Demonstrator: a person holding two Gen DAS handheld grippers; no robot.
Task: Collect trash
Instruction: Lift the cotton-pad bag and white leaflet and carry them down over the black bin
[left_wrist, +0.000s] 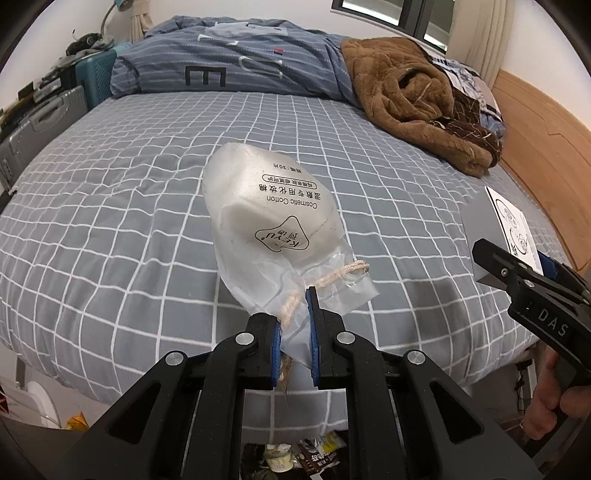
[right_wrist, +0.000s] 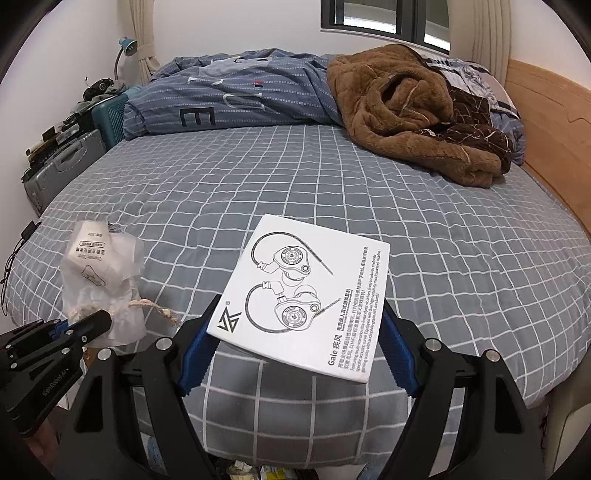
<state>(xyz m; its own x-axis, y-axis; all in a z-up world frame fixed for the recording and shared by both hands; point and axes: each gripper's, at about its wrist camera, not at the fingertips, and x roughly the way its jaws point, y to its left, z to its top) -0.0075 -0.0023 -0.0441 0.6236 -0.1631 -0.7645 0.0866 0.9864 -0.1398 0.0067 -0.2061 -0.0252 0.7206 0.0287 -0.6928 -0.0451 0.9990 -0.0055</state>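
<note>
Plastic cotton-pad bag (left_wrist: 273, 206) in L gripper (left_wrist: 295, 325) (pinched)

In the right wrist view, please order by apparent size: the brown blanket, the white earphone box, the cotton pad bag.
1. brown blanket
2. white earphone box, enlarged by nearness to the camera
3. cotton pad bag

The bed sheet (right_wrist: 332, 184) is coloured grey and crossed by a white grid. The duvet (right_wrist: 236, 96) is striped white on blue-grey. The blanket (right_wrist: 399, 110) is coloured brown. The box (right_wrist: 306, 291) is printed white with black line drawings. The cotton pad bag (left_wrist: 273, 210) is seen as translucent white with black lettering. Blue pads are fitted to black gripper fingers (right_wrist: 192, 354).
</note>
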